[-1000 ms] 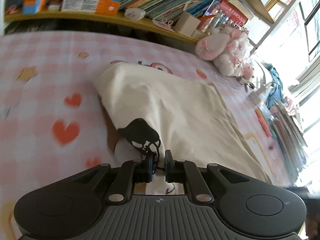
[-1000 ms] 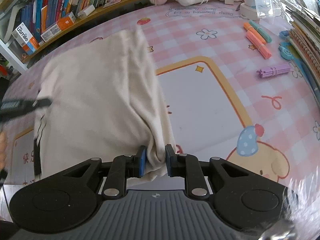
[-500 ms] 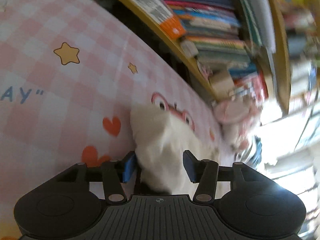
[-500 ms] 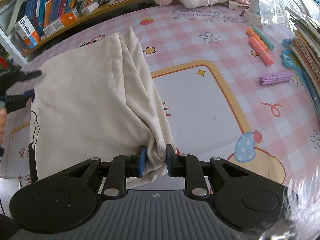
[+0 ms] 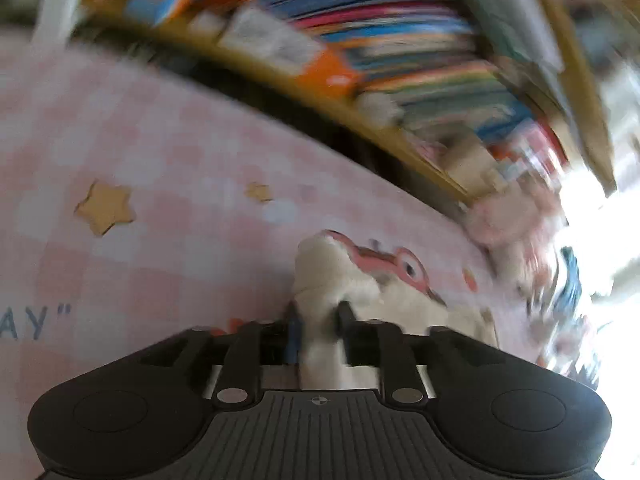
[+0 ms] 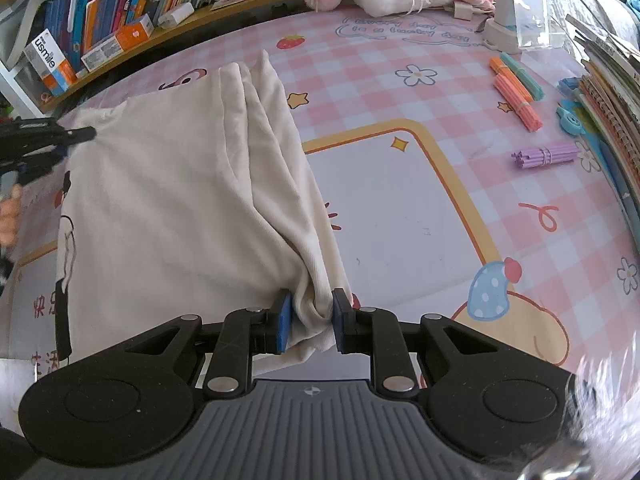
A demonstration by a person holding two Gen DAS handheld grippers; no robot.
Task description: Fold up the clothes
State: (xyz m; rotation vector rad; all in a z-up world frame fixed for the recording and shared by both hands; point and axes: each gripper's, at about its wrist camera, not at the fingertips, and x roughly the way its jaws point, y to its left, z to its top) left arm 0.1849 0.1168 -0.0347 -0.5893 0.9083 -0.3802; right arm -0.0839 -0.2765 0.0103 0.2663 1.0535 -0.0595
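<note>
Cream garment (image 6: 172,208): spread on pink checked desk (image 6: 400,208), centre to 9 o'clock. Right gripper (image 6: 307,320): jaws clamped on bunched hem, 6 o'clock. Left gripper (image 5: 318,330): jaws closing around corner. Advice: secure both corners, lift evenly, fold taut.

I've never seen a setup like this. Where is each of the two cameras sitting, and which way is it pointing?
Left wrist: on the left gripper, looking along its closing fingers, cream cloth garment between them, toward a blurred bookshelf.
Right wrist: on the right gripper, clamped on the garment's bunched edge; the person's hand shows at left.
Shared: the garment, pink checked mat, bookshelf.
</note>
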